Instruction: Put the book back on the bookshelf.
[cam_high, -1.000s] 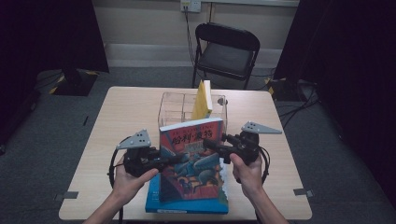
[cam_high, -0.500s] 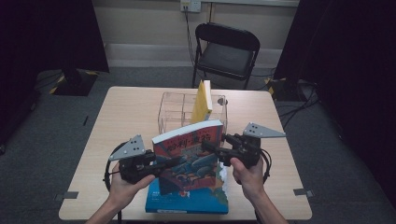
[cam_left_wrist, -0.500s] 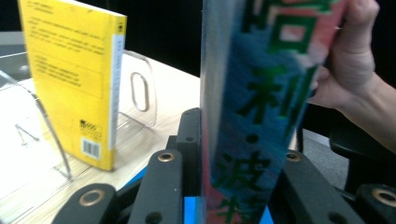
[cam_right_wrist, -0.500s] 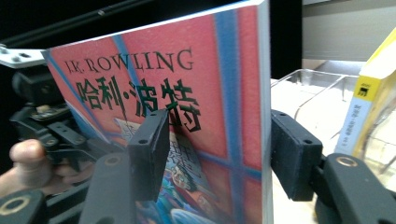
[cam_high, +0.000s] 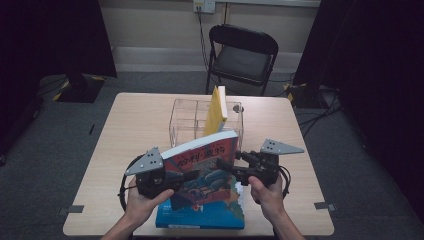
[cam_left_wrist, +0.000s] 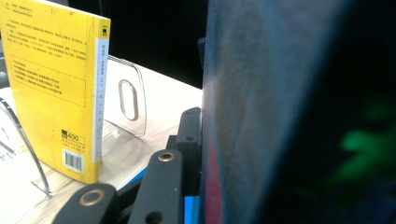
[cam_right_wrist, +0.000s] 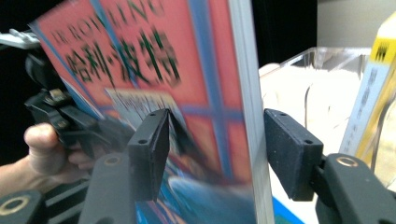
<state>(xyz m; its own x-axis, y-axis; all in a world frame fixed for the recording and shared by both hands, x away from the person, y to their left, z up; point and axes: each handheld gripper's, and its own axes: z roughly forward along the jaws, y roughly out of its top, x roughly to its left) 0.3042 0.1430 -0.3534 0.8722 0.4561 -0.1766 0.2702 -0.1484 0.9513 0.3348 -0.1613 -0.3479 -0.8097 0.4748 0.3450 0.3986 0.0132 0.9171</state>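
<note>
A thick book with a red and blue cover (cam_high: 205, 170) is held tilted above the table, its top edge sloping down to the left. My left gripper (cam_high: 194, 175) is shut on its left side; in the left gripper view one black finger (cam_left_wrist: 161, 186) lies against the dark cover (cam_left_wrist: 261, 116). My right gripper (cam_high: 221, 164) is shut on the right side. In the right gripper view its pads (cam_right_wrist: 149, 154) bracket the cover and page block (cam_right_wrist: 187, 70). A flat blue book (cam_high: 200, 221) lies on the table beneath.
Behind the held book stands a clear acrylic organizer (cam_high: 185, 120) with a yellow book (cam_high: 218, 106) upright in it, also seen as the yellow book (cam_left_wrist: 51, 84). The wooden table (cam_high: 135, 130) has bare room left and right. A black chair (cam_high: 242, 55) stands beyond the far edge.
The held book's upper left corner has dipped a little, so it leans more to the left. The left gripper sank slightly with it. The right gripper stayed nearly still.
</note>
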